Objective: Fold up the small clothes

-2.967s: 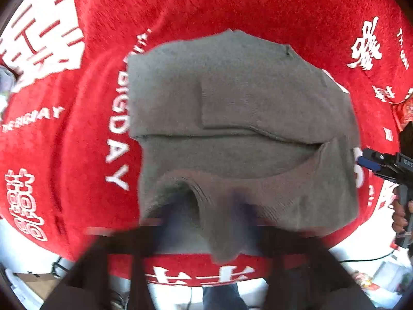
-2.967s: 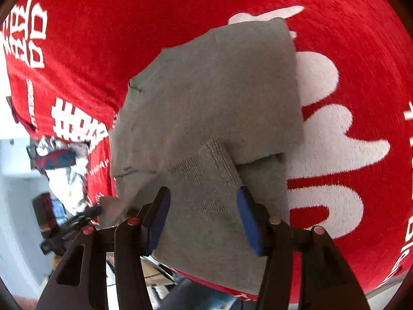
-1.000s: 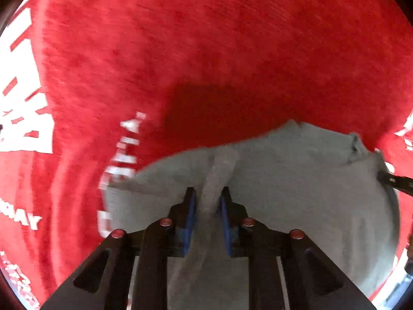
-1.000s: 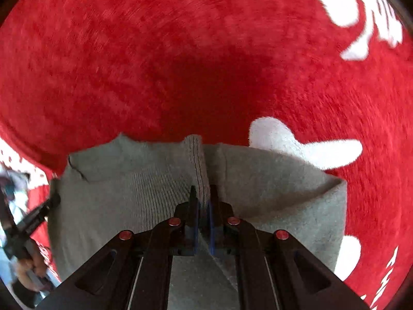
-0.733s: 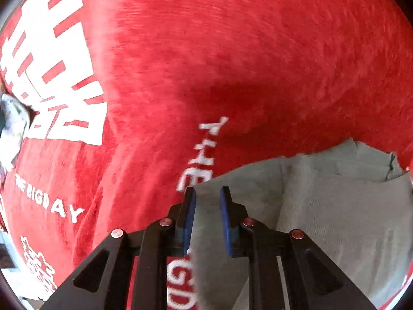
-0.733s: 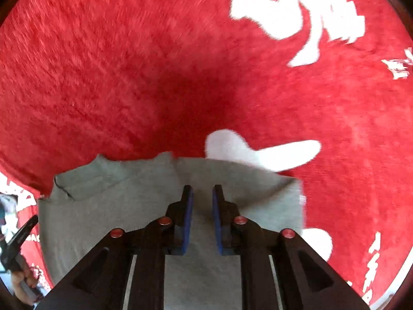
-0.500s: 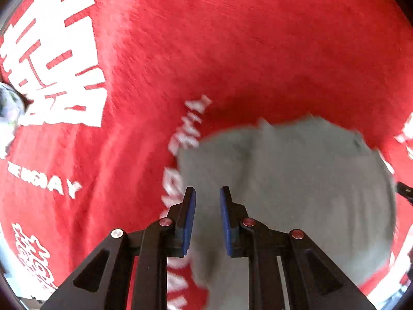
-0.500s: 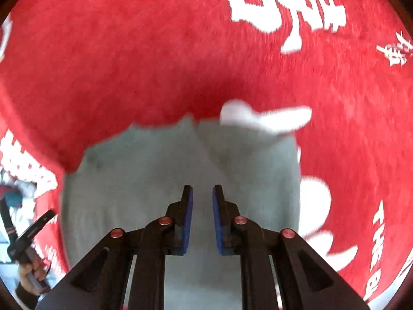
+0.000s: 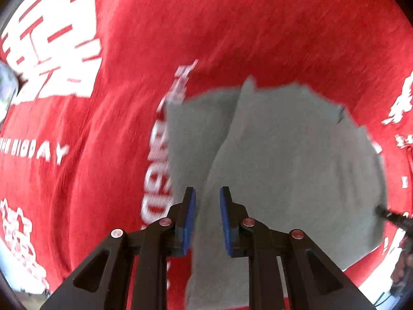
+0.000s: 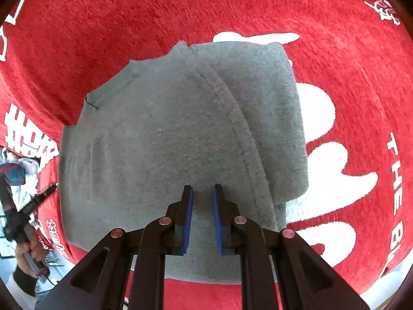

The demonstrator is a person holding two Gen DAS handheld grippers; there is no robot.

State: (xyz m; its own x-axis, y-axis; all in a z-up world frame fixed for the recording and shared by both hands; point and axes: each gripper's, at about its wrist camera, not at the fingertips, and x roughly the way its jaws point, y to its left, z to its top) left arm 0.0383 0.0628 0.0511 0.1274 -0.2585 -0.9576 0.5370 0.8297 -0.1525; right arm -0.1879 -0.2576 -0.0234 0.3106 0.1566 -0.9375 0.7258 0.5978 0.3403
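A small grey knitted garment (image 9: 296, 168) lies folded on the red cloth (image 9: 232, 25), one layer lapped over another with a seam running down it (image 10: 232, 118). My left gripper (image 9: 207, 196) hovers over the garment's left part, its blue pads a narrow gap apart with nothing pinched between them. My right gripper (image 10: 202, 188) hangs above the garment's near half, jaws likewise slightly apart and holding nothing. Each view catches the other gripper at its edge: the right gripper's tip (image 9: 389, 215), and the left gripper (image 10: 23, 211) in a person's hand (image 10: 28, 253).
The red cloth (image 10: 129, 13) carries large white characters and lettering (image 10: 330, 160). Its near edge drops off at the bottom of both views, with pale floor beyond (image 10: 376, 292). Some crumpled items (image 10: 15, 170) lie past the cloth's left side.
Both grippers held the garment's edge a second ago. They have let it go and drawn back and upward, and the folded garment now lies flat on the cloth.
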